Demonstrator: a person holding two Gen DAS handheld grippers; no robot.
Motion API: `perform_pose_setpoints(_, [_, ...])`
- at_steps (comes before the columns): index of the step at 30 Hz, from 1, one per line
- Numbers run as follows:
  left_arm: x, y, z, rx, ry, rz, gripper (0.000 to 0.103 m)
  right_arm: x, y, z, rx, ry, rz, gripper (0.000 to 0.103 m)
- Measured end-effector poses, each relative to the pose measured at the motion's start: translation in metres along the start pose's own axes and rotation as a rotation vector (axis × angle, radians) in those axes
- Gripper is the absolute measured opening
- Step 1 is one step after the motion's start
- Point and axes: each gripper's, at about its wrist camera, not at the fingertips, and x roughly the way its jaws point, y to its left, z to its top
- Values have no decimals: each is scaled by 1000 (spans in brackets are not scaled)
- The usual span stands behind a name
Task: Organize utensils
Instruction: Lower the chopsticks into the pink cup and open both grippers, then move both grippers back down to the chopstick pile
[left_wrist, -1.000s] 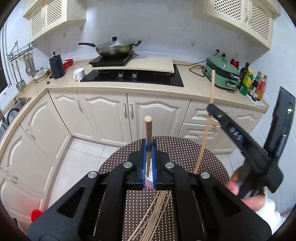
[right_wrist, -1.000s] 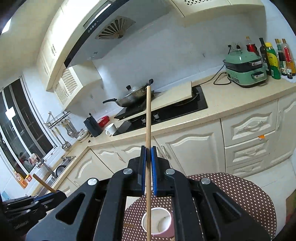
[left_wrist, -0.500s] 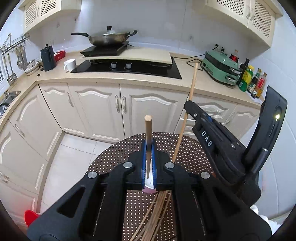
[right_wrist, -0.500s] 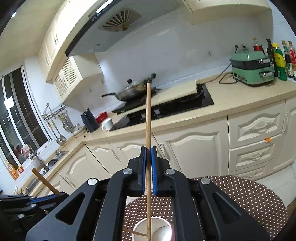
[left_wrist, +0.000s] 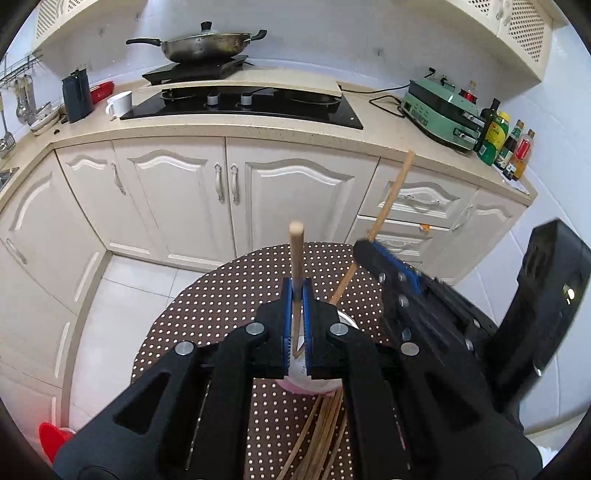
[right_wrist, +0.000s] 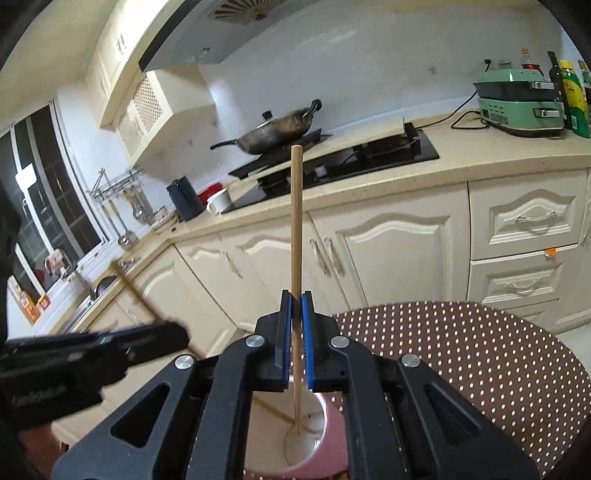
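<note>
Right wrist view: right tool (right_wrist: 295, 306) pinching an upright chopstick (right_wrist: 296, 229), tip inside pink cup (right_wrist: 325, 448) on dotted bench (right_wrist: 480, 354); left tool (left_wrist: 296, 295) clamped on second chopstick (left_wrist: 296, 254), loose chopsticks (left_wrist: 325, 432) beside cup

a round table (left_wrist: 229, 295) in a brown, white-dotted cover is carrying a pink cup (right_wrist: 325, 443) and what seems to be a bundle of chopsticks (left_wrist: 325, 432) lying just beside it.

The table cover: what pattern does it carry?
Brown with small white dots, clearest in the right wrist view.
</note>
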Motion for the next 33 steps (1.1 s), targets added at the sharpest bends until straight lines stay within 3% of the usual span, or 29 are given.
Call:
perform_pose_setpoints(3, [3, 1, -2, 5, -38, 0, 6, -2, -2, -5, 10, 17, 1, 8])
perform_pose_setpoints(8, [12, 3, -9, -7, -21, -14, 6, -6, -3, -6, 18, 51, -18, 14])
perform_pose_setpoints(10, [12, 4, -13, -10, -24, -17, 7, -8, -4, -6, 35, 66, -18, 33])
perform_pose_setpoints(13, [13, 5, -17, -20, 0, -12, 7, -13, -5, -7, 43, 80, -52, 49])
perform_pose_setpoints(15, [15, 5, -21, -31, 22, -9, 12, -16, -5, -7, 35, 98, -83, 49])
perform_pose_setpoints(18, [13, 5, -23, -37, 25, 3, 29, -18, -10, -8, 56, 126, -92, 50])
perform_pose_setpoints(20, [8, 5, -25, -43, 12, 4, 47, -20, -12, -8, 67, 146, -101, 52])
perform_pose_setpoints(33, [-6, 6, -32, -59, 69, 55, 47, -38, -5, -3, 73, 212, -131, 60])
